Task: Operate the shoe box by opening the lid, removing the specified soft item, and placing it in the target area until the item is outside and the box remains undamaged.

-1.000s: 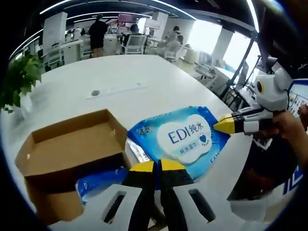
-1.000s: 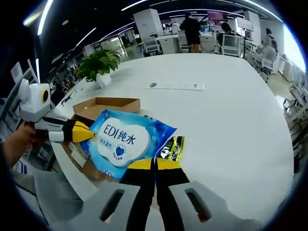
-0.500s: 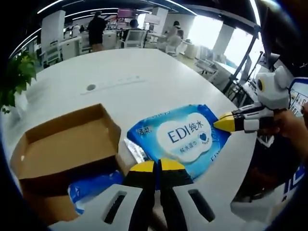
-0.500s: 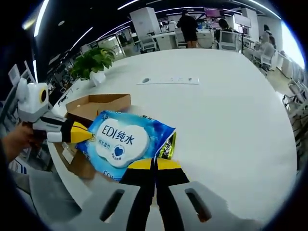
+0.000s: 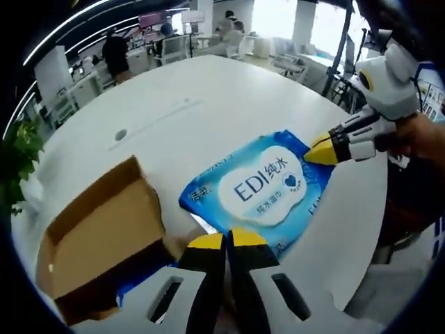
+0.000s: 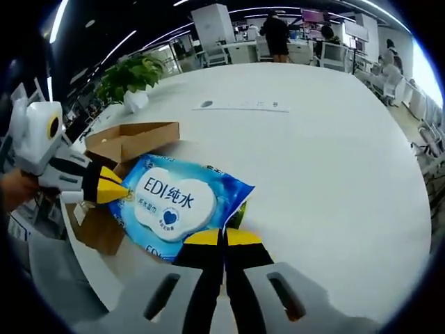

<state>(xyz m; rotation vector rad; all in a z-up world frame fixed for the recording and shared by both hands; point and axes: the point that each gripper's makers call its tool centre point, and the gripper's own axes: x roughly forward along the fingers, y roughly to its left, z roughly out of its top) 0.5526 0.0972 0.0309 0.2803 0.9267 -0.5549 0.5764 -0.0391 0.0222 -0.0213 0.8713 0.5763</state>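
Carrying the wet-wipes pack (image 5: 268, 188) clear of the open shoe box (image 5: 97, 240), you pinch one edge in each closed gripper, left gripper (image 5: 226, 245) and right gripper (image 6: 222, 242). Next, lower it onto bare table (image 6: 334, 160) beyond your fingertips, then release.

big white table (image 6: 334, 153) taking up most of the room, a potted plant (image 6: 132, 76) sitting near its far edge, a person (image 6: 277, 35) standing by the desks (image 6: 240, 50) way in the back.
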